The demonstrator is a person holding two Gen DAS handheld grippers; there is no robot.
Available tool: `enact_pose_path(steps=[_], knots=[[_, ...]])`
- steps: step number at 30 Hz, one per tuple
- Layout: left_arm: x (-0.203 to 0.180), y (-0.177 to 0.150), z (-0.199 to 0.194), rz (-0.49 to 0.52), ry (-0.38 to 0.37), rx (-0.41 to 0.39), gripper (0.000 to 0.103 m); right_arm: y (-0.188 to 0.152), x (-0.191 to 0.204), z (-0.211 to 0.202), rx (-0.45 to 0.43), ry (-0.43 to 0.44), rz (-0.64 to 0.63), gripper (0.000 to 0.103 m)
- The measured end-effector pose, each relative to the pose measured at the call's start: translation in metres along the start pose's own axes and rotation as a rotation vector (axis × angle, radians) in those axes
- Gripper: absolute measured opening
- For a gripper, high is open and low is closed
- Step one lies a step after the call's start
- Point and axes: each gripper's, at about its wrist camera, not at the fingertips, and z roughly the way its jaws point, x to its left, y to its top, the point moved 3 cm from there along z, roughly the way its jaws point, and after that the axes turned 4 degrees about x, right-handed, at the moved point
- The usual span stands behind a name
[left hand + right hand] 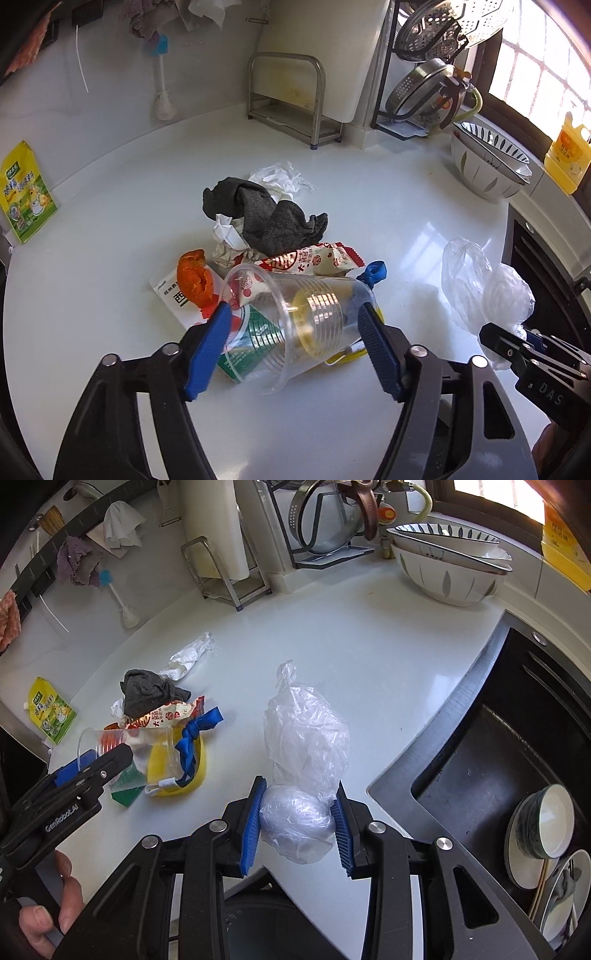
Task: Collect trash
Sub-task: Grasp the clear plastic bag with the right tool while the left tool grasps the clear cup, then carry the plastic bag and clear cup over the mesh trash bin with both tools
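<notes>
One clear cup (295,321) between left fingers (210,347), one bag (299,819) between right fingers (253,823).

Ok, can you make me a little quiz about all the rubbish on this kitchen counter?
1. True or false: the right gripper is squeezing a crumpled clear plastic bag.
2. Which thing lies on its side between the left gripper's fingers?
A) clear ribbed plastic cup
B) dark grey cloth
C) orange peel
3. Fill in: the knotted strip beside the red-and-white snack wrapper is coloured ____.

Key: 1 true; 2 A; 3 blue.
</notes>
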Motion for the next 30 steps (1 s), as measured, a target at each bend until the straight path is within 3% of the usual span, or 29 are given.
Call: enact_pose_path(steps=[4,6,13,18,30], knots=[[-0.01,0.001,0.0,0.007,-0.068,0.008,0.014,-0.008,-0.006,-0.005,0.0,-0.002,0.015,0.034],[-0.014,0.001,-0.004,0.019,-0.076,0.002,0.005,-0.012,-0.007,-0.009,-0.003,0.001,0.017,0.034],[-0.01,0.006,-0.035,0.017,-0.09,-0.052,0.004,-0.019,-0.006,-0.024,-0.012,0.015,0.012,0.034],[-0.001,0.002,-0.063,0.02,-0.035,-0.069,0.004,-0.026,-0.003,-0.042,-0.029,0.03,-0.002,0.034],[-0.002,-0.076,-0.123,-0.002,0.062,-0.029,0.004,-0.073,0.0,-0.084,-0.005,0.06,-0.087,0.034]])
